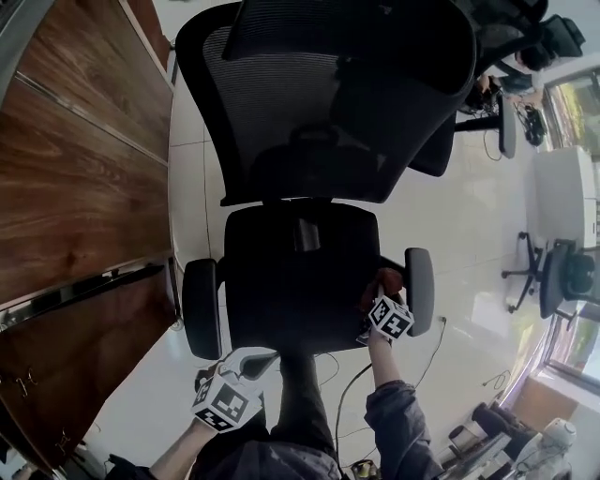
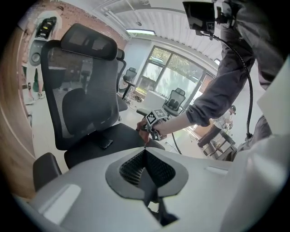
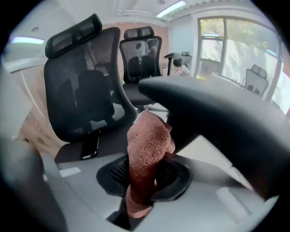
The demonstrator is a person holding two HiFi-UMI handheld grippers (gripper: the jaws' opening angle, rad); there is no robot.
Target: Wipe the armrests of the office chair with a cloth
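Right tongs (image 3: 138, 181) clamping nubby cloth (image 3: 147, 145), perhaps touching armrest (image 3: 213, 108)

A pale glossy floor (image 1: 469, 225) lies beside a dark wooden surface (image 1: 75, 169). Large windows (image 3: 226, 50) brighten the room. Strip lights (image 3: 171, 8) run overhead.

Seen from the head view, the black mesh-back office chair (image 1: 300, 272) stands upright. It has one black padded armrest (image 1: 201, 309) on the person's left and a second armrest (image 1: 419, 291) on the right. The rust-red terry cloth (image 3: 147, 149) is bunched upright and clamped in the right tool (image 3: 144, 176), its top touching the second armrest's inner edge.
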